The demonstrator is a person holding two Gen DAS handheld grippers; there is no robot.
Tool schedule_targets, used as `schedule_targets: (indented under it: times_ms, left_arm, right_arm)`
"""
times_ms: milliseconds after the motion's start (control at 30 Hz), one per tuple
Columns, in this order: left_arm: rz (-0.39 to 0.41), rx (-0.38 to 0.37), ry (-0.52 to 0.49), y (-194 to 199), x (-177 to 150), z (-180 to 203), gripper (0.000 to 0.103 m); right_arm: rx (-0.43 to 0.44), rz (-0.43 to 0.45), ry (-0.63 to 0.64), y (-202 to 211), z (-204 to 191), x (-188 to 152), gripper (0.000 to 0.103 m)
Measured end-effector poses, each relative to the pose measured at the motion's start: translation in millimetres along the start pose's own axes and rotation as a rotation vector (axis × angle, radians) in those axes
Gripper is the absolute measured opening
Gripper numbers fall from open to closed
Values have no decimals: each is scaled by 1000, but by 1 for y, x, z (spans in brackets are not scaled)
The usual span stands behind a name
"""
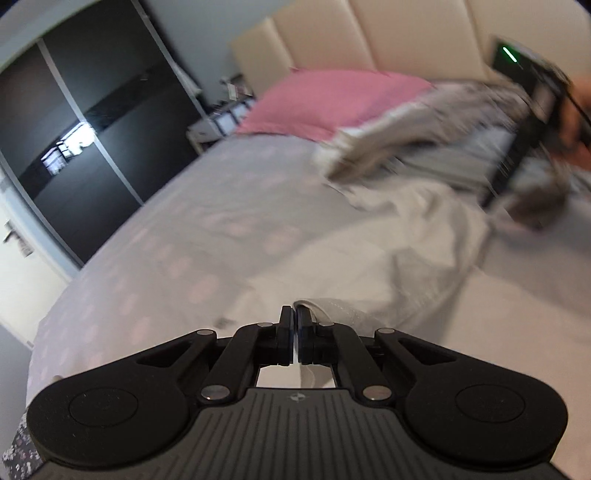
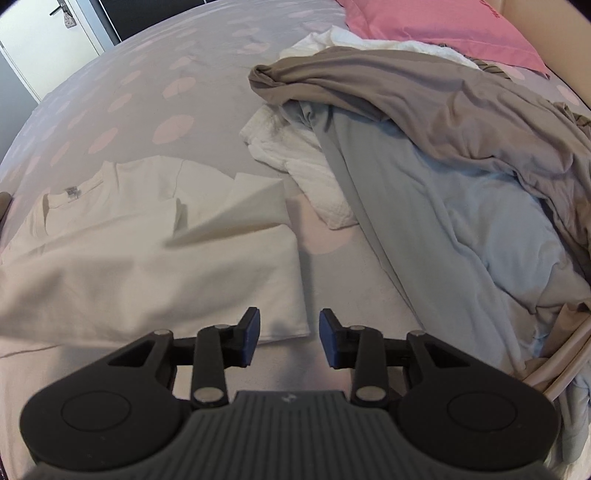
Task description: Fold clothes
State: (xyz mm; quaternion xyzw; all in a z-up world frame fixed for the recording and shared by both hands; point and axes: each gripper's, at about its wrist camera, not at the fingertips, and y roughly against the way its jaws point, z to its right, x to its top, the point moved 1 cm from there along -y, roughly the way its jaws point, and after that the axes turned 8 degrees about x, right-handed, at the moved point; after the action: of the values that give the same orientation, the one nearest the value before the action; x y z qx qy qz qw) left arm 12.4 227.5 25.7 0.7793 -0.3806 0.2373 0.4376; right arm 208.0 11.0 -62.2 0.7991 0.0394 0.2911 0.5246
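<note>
A white T-shirt (image 2: 147, 240) lies flat on the bed, its neck label toward the far left and one sleeve folded inward. My right gripper (image 2: 290, 332) hovers open just above the shirt's near right corner, with nothing between its blue pads. In the left wrist view, my left gripper (image 1: 295, 332) is shut, and a white edge of the T-shirt (image 1: 369, 251) comes out from between its fingers. That view is blurred. The left gripper is out of sight in the right wrist view.
Right of the shirt is a heap of clothes: a taupe garment (image 2: 424, 99), a light blue one (image 2: 461, 221) and a white textured towel (image 2: 295, 155). A pink pillow (image 1: 325, 103) rests against the beige headboard (image 1: 369, 33). The spotted grey bedcover (image 2: 147, 92) stretches left. A dark wardrobe (image 1: 74, 129) stands beyond.
</note>
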Motion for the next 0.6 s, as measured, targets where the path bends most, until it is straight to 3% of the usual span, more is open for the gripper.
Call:
schedule_targets:
  times_ms: [167, 367, 500, 600]
  left_arm:
    - [57, 107, 83, 8, 22, -48, 0]
    - [27, 158, 97, 20, 7, -84, 0]
    - [-43, 164, 84, 17, -27, -99, 0]
    - [-160, 116, 65, 3, -61, -99, 0]
  right_arm:
    - [13, -5, 0, -3, -1, 0, 39]
    - [15, -18, 12, -10, -6, 1, 40]
    - [14, -37, 20, -16, -9, 0, 40]
    - [14, -55, 29, -21, -14, -2, 40]
